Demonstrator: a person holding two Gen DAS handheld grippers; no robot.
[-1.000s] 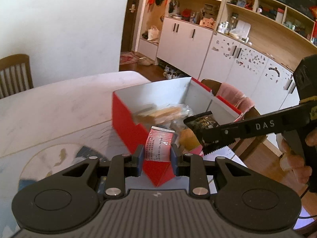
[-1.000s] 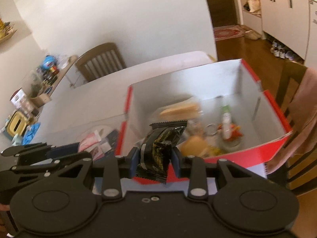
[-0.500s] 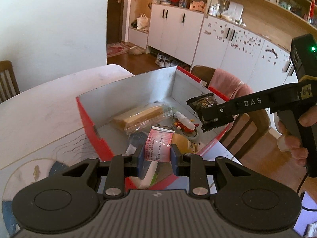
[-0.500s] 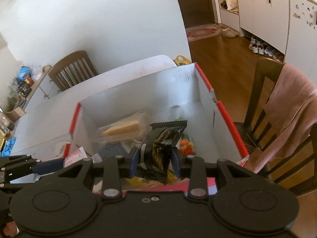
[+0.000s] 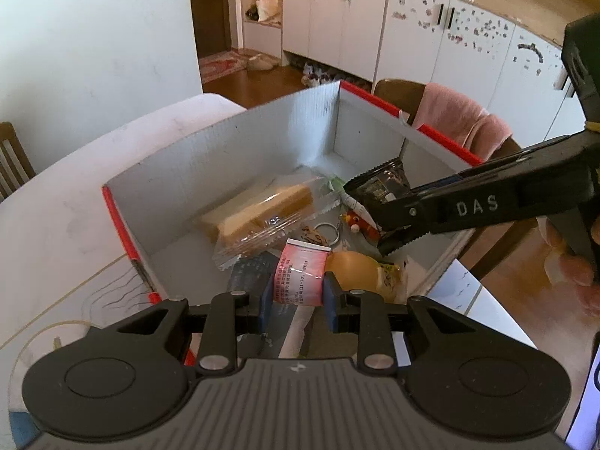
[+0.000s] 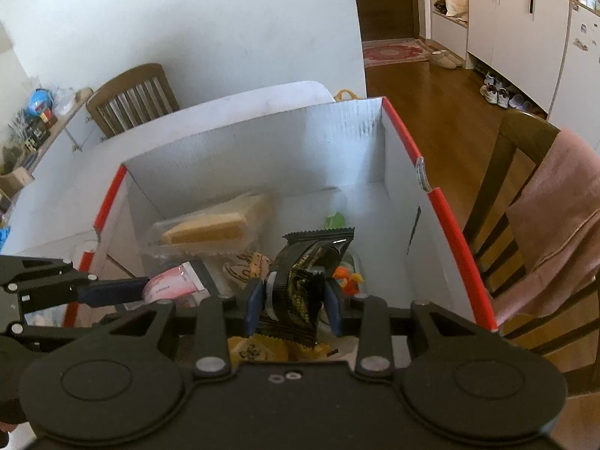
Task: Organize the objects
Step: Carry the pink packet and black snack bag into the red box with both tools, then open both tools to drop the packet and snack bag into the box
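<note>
While both grippers hang over the open box point(image 6: 442, 202), each carries a packet that has not yet been let go. The left gripper point(image 5: 298, 292) has its jaws pinching a pink packet point(image 5: 302, 273), held above the near side of the box, over a clear wrapper on the box floor. The right gripper point(image 6: 294, 300) has its jaws clamped on a black packet point(image 6: 303, 273), held above the middle of the box, toward its right wall. In the left view that same black packet point(image 5: 378, 187) shows at the tip of the right gripper point(image 5: 390, 221), above a small toy and key ring lying in the box.

Already in the box lie a wrapped cake point(image 5: 258, 210) toward the far left corner, and a yellow pouch point(image 5: 360, 270) near the front wall.

The step in hand looks like the drop-off: both packets are inside the rim line and ready for release. The next move probably calls for lowering each packet a little toward a free patch of box floor, then spreading the jaws and lifting straight up so the fingers clear the box walls. The grippers are near each other, so releasing one at a time seems wise.
</note>
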